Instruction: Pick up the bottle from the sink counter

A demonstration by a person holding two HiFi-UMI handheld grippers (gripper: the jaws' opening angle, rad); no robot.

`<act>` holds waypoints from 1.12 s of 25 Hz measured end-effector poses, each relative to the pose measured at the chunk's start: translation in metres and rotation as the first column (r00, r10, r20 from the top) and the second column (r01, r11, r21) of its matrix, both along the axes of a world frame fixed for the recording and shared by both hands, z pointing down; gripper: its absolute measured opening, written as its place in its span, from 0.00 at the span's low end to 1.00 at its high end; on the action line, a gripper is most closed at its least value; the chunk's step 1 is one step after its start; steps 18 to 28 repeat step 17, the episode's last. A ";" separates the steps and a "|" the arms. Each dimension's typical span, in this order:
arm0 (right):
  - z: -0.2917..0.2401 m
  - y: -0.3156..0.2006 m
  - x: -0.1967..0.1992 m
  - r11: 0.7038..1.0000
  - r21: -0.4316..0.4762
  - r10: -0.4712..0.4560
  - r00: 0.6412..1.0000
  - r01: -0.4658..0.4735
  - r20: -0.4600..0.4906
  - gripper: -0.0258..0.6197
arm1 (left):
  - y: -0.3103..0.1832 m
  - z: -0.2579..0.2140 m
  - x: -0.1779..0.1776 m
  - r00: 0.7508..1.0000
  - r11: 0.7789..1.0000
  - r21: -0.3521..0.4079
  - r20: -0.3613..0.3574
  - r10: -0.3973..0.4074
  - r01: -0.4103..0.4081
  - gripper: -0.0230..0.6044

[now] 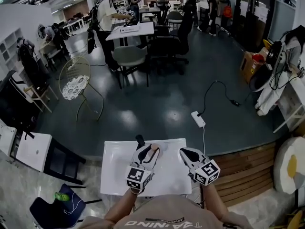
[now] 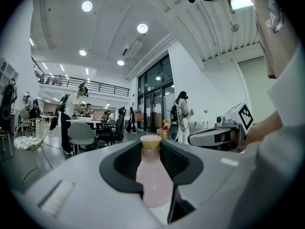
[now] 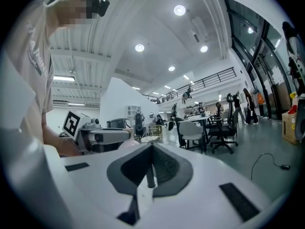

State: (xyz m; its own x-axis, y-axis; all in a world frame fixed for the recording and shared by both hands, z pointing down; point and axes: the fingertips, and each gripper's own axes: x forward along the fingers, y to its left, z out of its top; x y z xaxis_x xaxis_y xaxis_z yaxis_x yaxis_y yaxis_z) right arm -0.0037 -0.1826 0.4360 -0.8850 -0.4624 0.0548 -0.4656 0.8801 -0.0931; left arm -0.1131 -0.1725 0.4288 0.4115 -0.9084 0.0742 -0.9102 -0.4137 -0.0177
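Left gripper (image 1: 149,152), fingers wide, clamps the pink bottle (image 2: 153,175) over the white surface (image 1: 119,175). Right gripper (image 1: 187,152), at 3 o'clock, has fingers together and empty. Grasp made; lift-off unconfirmed.

Counted two tools, left tool (image 1: 150,151) and right tool (image 1: 185,153); two marker cubes (image 1: 139,177), one per tool; one bottle (image 2: 153,180); one white surface (image 1: 116,171); one power strip (image 1: 198,119) on the floor; one round wire chair (image 1: 75,80)
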 end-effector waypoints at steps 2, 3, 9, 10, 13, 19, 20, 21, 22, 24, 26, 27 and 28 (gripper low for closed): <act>0.000 0.002 0.002 1.000 0.001 0.005 1.000 -0.005 -0.002 0.05 | 0.002 -0.002 0.001 1.000 1.000 0.004 -0.005 0.004 -0.004 0.24; 0.001 0.002 0.004 1.000 0.001 0.006 1.000 -0.006 -0.001 0.05 | 0.003 -0.003 0.003 1.000 1.000 0.007 -0.007 0.005 -0.005 0.24; 0.001 0.006 0.010 1.000 -0.003 0.007 1.000 -0.007 -0.005 0.05 | 0.006 -0.010 0.009 1.000 1.000 0.014 -0.005 0.008 -0.008 0.24; 0.000 0.008 0.009 1.000 -0.002 0.004 1.000 -0.004 -0.004 0.05 | 0.008 -0.010 0.008 1.000 1.000 0.012 -0.008 0.008 -0.008 0.24; -0.001 0.011 0.008 1.000 0.009 -0.005 1.000 0.005 -0.005 0.05 | 0.011 -0.010 0.009 1.000 1.000 0.016 -0.007 0.013 -0.013 0.24; -0.011 0.005 0.010 0.999 0.049 -0.002 1.000 0.002 -0.006 0.05 | 0.006 -0.017 0.013 1.000 0.999 0.040 0.003 0.022 -0.022 0.24; -0.011 0.005 0.010 0.999 0.049 -0.002 1.000 0.002 -0.006 0.05 | 0.006 -0.017 0.013 1.000 0.999 0.040 0.003 0.022 -0.022 0.24; -0.011 0.005 0.010 0.999 0.049 -0.002 1.000 0.002 -0.006 0.05 | 0.006 -0.017 0.013 1.000 0.999 0.040 0.003 0.022 -0.022 0.24; -0.011 0.005 0.010 0.999 0.049 -0.002 1.000 0.002 -0.006 0.05 | 0.006 -0.017 0.013 1.000 0.999 0.040 0.003 0.022 -0.022 0.24; -0.011 0.005 0.010 0.999 0.049 -0.002 1.000 0.002 -0.006 0.05 | 0.006 -0.017 0.013 1.000 0.999 0.040 0.003 0.022 -0.022 0.24; -0.011 0.005 0.010 0.999 0.049 -0.002 1.000 0.002 -0.006 0.05 | 0.006 -0.017 0.013 1.000 0.999 0.040 0.003 0.022 -0.022 0.24; -0.011 0.005 0.010 0.999 0.049 -0.002 1.000 0.002 -0.006 0.05 | 0.006 -0.017 0.013 1.000 0.999 0.040 0.003 0.022 -0.022 0.24; -0.011 0.005 0.010 0.999 0.049 -0.002 1.000 0.002 -0.006 0.05 | 0.006 -0.017 0.013 1.000 0.999 0.040 0.003 0.022 -0.022 0.24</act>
